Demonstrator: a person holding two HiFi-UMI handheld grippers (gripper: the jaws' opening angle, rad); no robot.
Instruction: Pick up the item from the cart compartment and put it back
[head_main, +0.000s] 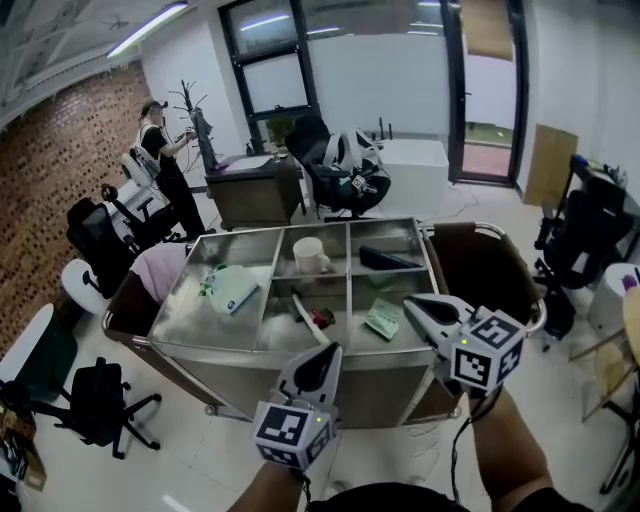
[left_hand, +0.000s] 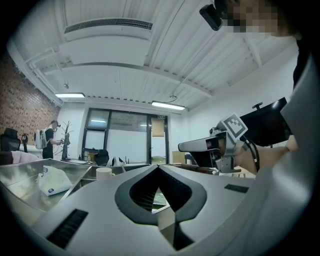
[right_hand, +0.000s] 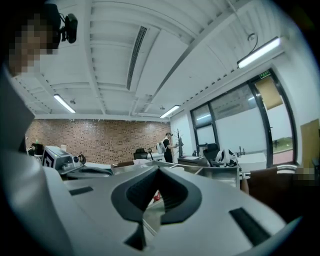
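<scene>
The steel cart has several open compartments. In them lie a white mug, a dark flat item, a green packet, a white and green bag and a red-handled tool. My left gripper hovers over the cart's near edge, shut and empty; its jaw tips meet in the left gripper view. My right gripper is raised above the near right compartment, close to the green packet, shut with nothing in it. Both point level towards the cart.
A brown bag hangs at the cart's right end. Office chairs stand on the left, a desk and a person behind the cart, and more gear on the right.
</scene>
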